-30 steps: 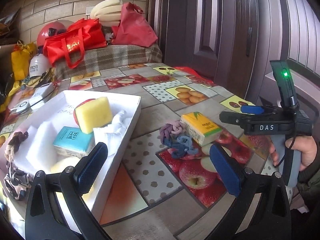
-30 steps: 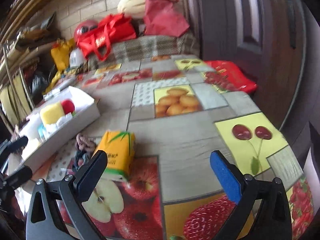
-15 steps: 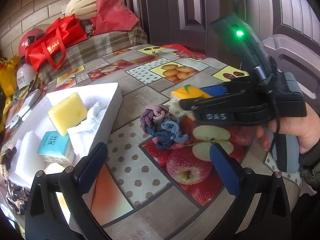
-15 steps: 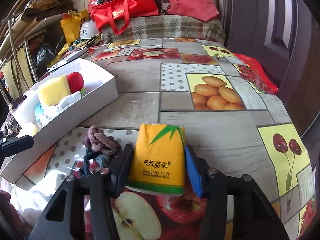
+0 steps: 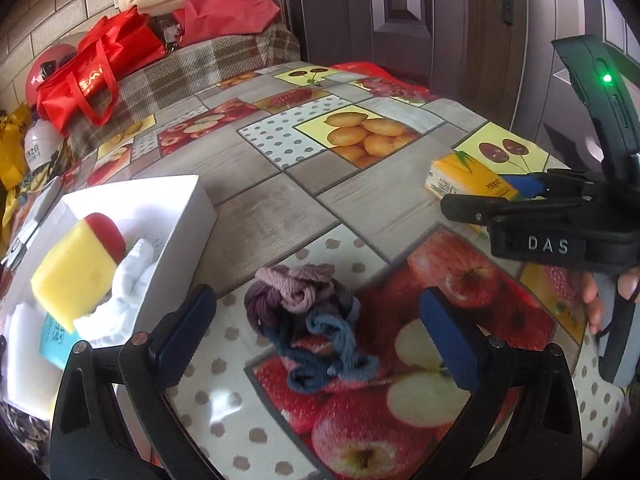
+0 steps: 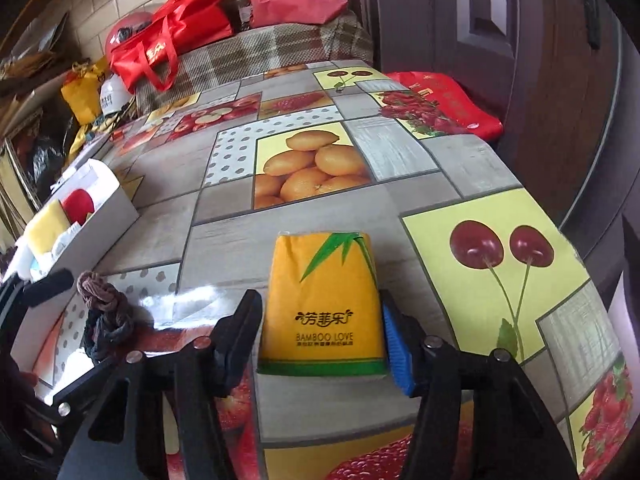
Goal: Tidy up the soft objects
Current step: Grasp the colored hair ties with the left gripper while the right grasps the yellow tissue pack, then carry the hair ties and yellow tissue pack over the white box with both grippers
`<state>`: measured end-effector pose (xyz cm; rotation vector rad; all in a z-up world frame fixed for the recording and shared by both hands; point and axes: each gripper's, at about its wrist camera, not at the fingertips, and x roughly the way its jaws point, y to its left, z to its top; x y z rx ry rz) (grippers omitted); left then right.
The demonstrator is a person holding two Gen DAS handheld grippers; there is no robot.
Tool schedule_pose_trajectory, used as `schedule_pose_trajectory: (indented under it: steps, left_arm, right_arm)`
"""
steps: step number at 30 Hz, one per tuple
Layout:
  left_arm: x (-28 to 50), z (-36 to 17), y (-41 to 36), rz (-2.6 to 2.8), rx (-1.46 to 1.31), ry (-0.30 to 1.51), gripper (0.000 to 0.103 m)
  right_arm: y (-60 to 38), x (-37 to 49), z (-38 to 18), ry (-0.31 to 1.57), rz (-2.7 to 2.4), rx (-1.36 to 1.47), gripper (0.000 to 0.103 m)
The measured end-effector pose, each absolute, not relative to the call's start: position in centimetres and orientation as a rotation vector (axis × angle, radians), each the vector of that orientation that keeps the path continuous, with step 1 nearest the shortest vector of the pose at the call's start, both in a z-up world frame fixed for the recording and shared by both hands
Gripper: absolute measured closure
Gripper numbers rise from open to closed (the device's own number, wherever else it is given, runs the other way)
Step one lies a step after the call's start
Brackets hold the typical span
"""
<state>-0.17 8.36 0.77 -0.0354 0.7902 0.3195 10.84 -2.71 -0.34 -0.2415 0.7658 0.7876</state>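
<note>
A pile of knotted hair ties [image 5: 308,320], mauve and blue, lies on the fruit-print tablecloth. My left gripper [image 5: 316,304] is open, one pad on each side of the pile and apart from it. A yellow tissue pack [image 6: 320,300] lies further right, also seen in the left wrist view [image 5: 468,180]. My right gripper [image 6: 320,308] has the pack between its pads, which touch both sides; its jaws are opening. The white box [image 5: 192,204] at the left holds a yellow sponge [image 5: 72,272], a red ball [image 5: 106,232], a white cloth [image 5: 128,288] and a teal pack [image 5: 56,340].
Red bags [image 5: 96,68] and a helmet sit on a plaid-covered surface at the back. A dark door [image 5: 400,12] stands to the right. A red packet [image 6: 444,100] lies at the table's far right edge. A hand [image 5: 600,300] holds the right gripper's handle.
My left gripper has moved over to the hair ties, which now lie between its pads. The right gripper closed around the yellow pack, then widened slightly.
</note>
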Motion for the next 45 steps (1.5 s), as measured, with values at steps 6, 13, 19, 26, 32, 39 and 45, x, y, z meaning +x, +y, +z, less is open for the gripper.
schedule_pose_trajectory:
  steps: [6, 13, 19, 26, 32, 39, 45]
  left_arm:
    - [0.8, -0.2, 9.2, 0.299, -0.071, 0.861, 0.017]
    - [0.8, -0.2, 9.8, 0.258, -0.134, 0.85, 0.051]
    - [0.3, 0.5, 8.6, 0.215, -0.082, 0.806, 0.073]
    - [-1.9, 2.4, 6.7, 0.231, 0.013, 0.647, 0.073]
    - [-4.6, 3.9, 5.7, 0.258, 0.063, 0.484, 0.073]
    - [-6.2, 4.9, 6.4, 0.282, 0.02, 0.401, 0.073]
    - [-7.2, 5.1, 6.5, 0.279, -0.007, 0.389, 0.073]
  right_arm:
    - [-2.0, 10.9, -0.7, 0.773, 0.806, -0.277, 0.039]
    - [-0.8, 10.5, -0.9, 0.753, 0.807, -0.352, 0.039]
    - [-0.9, 10.2, -0.8, 0.743, 0.85, -0.34, 0.052]
    - [-2.4, 10.1, 0.2, 0.701, 0.875, -0.238, 0.053]
    - [-4.2, 8.7, 1.6, 0.566, 0.856, -0.166, 0.053]
    - [-5.7, 7.6, 3.0, 0.426, 0.814, -0.102, 0.053]
    - [-4.7, 7.1, 3.1, 0.413, 0.826, -0.135, 0.053]
